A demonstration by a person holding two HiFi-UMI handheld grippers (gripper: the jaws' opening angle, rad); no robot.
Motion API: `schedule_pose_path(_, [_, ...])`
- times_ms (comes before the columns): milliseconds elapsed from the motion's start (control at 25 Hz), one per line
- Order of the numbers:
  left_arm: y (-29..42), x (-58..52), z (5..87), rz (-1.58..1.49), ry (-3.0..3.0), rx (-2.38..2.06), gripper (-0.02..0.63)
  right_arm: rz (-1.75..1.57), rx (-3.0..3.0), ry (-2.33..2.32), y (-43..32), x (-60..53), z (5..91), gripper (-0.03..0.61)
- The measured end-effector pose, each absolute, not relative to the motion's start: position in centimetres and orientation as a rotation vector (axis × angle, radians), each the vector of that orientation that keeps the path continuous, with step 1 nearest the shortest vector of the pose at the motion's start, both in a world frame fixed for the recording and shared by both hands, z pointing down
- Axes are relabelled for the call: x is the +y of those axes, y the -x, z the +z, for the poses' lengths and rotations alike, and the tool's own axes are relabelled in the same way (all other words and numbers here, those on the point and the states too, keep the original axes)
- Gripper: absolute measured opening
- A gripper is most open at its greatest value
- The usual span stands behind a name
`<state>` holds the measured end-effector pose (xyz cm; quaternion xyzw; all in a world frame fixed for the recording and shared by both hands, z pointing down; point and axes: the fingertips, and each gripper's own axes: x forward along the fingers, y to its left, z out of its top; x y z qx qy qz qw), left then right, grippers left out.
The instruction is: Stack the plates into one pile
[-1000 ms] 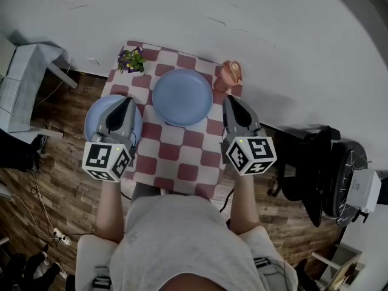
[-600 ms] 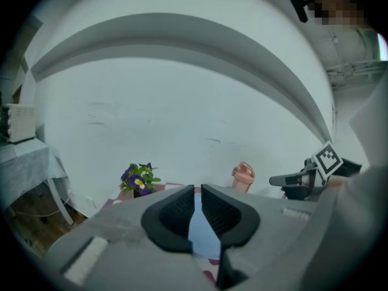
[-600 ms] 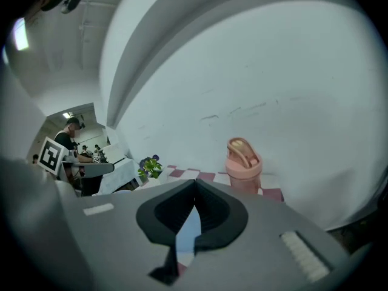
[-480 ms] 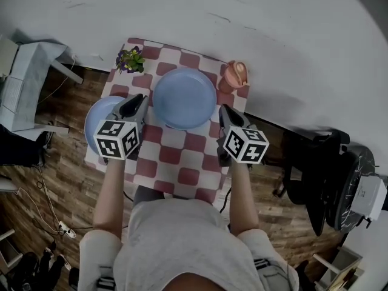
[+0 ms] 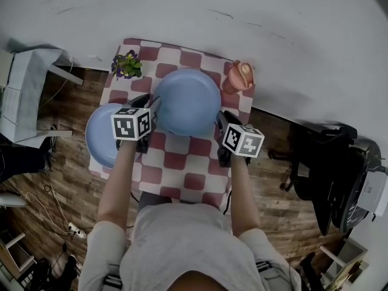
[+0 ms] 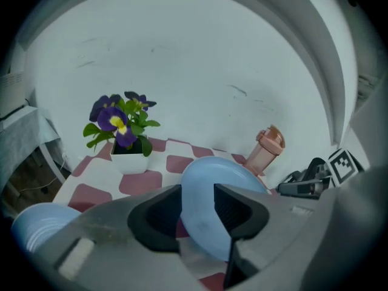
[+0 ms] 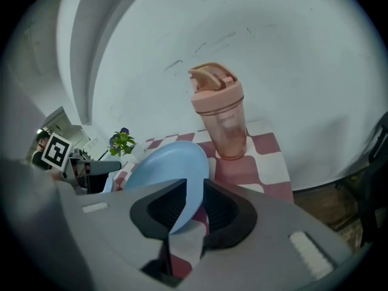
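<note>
A large blue plate (image 5: 187, 102) lies in the middle of the red-and-white checked table (image 5: 182, 162). A smaller blue plate (image 5: 102, 137) sits at the table's left edge. My left gripper (image 5: 151, 105) is at the large plate's left rim and its jaws are opening. In the left gripper view the plate's rim (image 6: 209, 183) stands between them. My right gripper (image 5: 219, 119) is at the plate's right rim, its jaws opening too. The plate (image 7: 163, 168) reaches into their gap with a little space beside it.
A potted purple flower (image 5: 127, 65) stands at the table's back left corner. A pink bottle (image 5: 241, 76) stands at the back right. A white wall runs behind the table. A grey side table (image 5: 24, 90) is at the left and dark bags (image 5: 327, 162) lie at the right.
Both grippers have moved forward and inward to the large plate's rims. The left one has come off the small plate's side.
</note>
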<state>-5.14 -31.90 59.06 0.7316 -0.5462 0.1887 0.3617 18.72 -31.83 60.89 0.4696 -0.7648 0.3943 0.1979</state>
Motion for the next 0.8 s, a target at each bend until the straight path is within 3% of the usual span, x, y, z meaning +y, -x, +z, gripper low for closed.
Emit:
schedule_pose_path(680, [4.5, -34.5, 64.6, 0.734, -1.783, -1.396, 0.176, 1.154, -2.026, -1.284, -17.3, -31.7, 65.1, 0.106])
schedule_pose_path(800, [4.7, -34.7, 65.3, 0.761, -1.775, -1.404, 0.136, 1.145, -2.018, -1.293, -17.3, -31.7, 65.4, 0.100])
